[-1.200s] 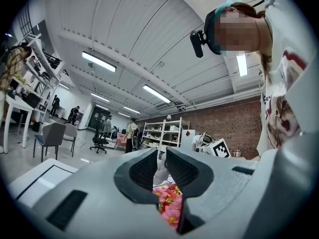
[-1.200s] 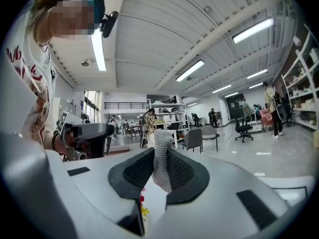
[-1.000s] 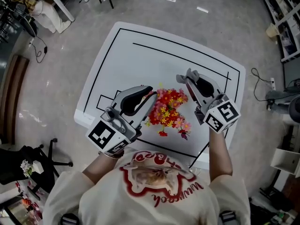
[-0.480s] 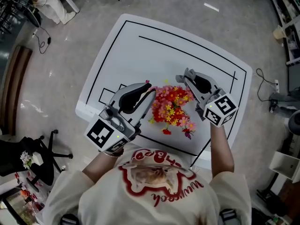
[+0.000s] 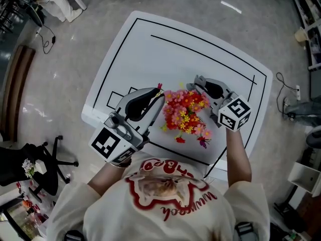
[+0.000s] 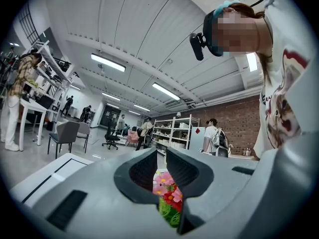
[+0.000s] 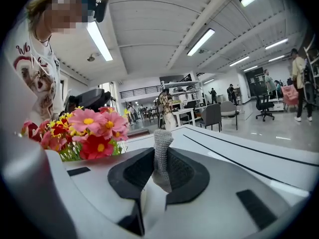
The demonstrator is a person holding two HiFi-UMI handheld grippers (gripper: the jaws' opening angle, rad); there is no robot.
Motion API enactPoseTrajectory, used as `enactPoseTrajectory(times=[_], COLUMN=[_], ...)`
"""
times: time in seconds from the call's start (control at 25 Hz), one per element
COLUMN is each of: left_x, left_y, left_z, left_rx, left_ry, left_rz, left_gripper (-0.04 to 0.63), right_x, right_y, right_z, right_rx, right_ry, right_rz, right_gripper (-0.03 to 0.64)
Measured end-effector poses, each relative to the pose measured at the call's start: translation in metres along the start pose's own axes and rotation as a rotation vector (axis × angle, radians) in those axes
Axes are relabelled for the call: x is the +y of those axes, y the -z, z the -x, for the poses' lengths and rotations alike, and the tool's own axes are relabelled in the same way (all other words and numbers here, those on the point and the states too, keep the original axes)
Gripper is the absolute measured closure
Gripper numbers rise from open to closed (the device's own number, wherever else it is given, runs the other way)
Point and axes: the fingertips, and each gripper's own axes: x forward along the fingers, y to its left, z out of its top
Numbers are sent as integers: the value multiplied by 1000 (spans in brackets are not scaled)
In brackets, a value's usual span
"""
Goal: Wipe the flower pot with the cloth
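A bunch of pink, red and yellow flowers (image 5: 184,115) stands on the white table (image 5: 150,54) and hides its pot from above. My left gripper (image 5: 160,97) is at the flowers' left side, jaws shut; in the left gripper view the flowers (image 6: 167,193) show through the slit below its tips (image 6: 160,156). I cannot tell whether it pinches anything. My right gripper (image 5: 197,82) is at the flowers' far right side, shut on a grey knitted cloth (image 7: 162,148) that sticks up between its jaws. The flowers (image 7: 92,128) lie to its left.
Black lines (image 5: 200,41) are marked on the tabletop, and its near edge (image 5: 210,172) is close to my body. A black office chair (image 5: 35,172) stands on the floor at the left. Desks, shelves and people are far off in the gripper views.
My right gripper with the cloth has sunk a little and drawn closer to the flowers. The left gripper has kept its place beside them.
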Motion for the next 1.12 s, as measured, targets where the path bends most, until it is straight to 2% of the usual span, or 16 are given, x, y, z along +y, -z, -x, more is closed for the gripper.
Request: enactPoseTrajectory(times=[0.6, 1.12], left_x=[2, 0], left_y=[5, 6], left_z=[5, 7], left_rx=[17, 24], left_ry=[-7, -5], left_rz=[0, -4], left_gripper=[534, 534], right_x=[7, 10], right_y=[27, 40], right_z=[-17, -22], right_rx=[81, 108], right_ry=[-75, -98], right_rz=[11, 4], right_gripper=[554, 554])
